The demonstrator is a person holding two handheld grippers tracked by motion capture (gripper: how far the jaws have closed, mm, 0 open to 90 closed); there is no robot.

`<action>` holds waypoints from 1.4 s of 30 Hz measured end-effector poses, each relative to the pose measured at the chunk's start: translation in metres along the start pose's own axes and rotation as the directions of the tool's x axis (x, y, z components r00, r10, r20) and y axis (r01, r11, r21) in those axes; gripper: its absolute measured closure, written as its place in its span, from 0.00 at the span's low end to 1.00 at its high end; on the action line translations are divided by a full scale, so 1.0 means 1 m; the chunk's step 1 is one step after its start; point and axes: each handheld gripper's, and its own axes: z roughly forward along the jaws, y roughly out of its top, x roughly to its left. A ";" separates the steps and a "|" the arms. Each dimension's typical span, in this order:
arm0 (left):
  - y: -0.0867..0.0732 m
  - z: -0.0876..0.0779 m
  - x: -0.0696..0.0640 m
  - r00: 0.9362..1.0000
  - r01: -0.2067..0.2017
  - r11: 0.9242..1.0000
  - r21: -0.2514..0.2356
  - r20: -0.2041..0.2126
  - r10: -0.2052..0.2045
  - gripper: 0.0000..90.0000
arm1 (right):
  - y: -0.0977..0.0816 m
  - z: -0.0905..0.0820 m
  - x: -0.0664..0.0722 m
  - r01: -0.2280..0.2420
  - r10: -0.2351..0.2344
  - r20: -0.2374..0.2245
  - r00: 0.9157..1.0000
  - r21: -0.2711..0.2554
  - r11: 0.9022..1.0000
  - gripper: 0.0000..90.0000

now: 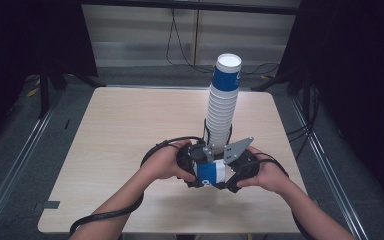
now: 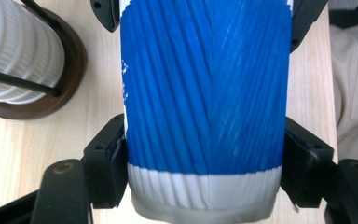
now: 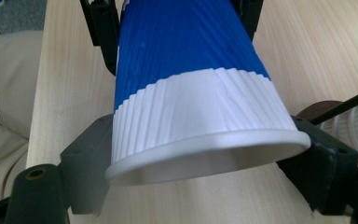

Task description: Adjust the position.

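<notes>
Near the front edge of the table point(image 1: 115, 120), between the person's two hands, a blue-and-white ribbed paper cup point(image 1: 211, 172) lies on its side, clear of the tabletop. Its long axis runs roughly level, across the table from one hand to the other. In the left gripper view the cup's closed base faces the camera, so the base points toward the left gripper point(image 1: 192, 167). In the right gripper view the open rim faces the camera, so the mouth points toward the right gripper point(image 1: 230, 172).

Both grippers grasp this one cup. The left gripper's jaws are drawn in close and press on the two sides of the cup just above its white base band. The right gripper's jaws stand wider and clamp the cup on either side of the white band near the rim.

Just behind the hands stands a tall stack of cups point(image 1: 222, 107) of the same kind, mouths down, in a holder with thin black rods and a dark round base point(image 2: 70, 70). It rises close behind the grippers, slightly to the right. Black cables point(image 1: 160, 146) loop from the grippers over the wood.
</notes>
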 end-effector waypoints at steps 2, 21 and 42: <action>-0.004 -0.002 0.000 1.000 0.025 0.998 -0.050 0.017 -0.025 0.33 | -0.003 -0.001 0.000 -0.010 0.010 0.006 1.000 -0.034 0.999 0.17; -0.041 -0.019 0.007 0.992 0.127 0.949 -0.289 0.060 -0.114 0.32 | -0.025 -0.012 -0.004 -0.179 0.183 -0.008 0.983 -0.261 0.949 0.13; -0.049 -0.009 0.009 0.985 0.170 0.931 -0.323 0.096 -0.146 0.32 | -0.027 -0.014 -0.005 -0.208 0.206 -0.043 0.978 -0.321 0.924 0.13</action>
